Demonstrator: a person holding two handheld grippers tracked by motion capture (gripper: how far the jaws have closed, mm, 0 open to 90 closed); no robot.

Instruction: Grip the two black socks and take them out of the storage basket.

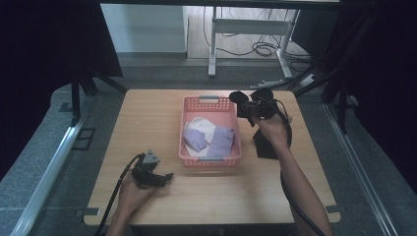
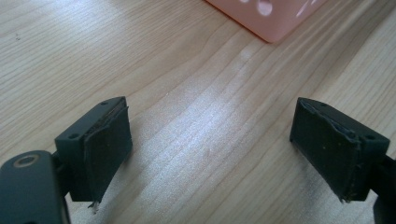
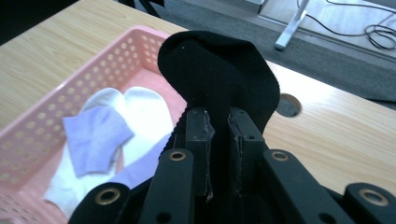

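Three socks lie in the pink basket (image 1: 210,158); my right gripper (image 3: 218,123) clamps a black sock (image 3: 219,74) at its far-right corner, my left gripper (image 2: 210,149) gapes empty.

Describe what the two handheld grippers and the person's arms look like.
Both grippers are black. The left gripper carries a grey three-cornered plate and has square, worn black pads. The right gripper has brass-ringed holes on its linkage. A black cable trails from each. The forearms are bare, sleeveless.
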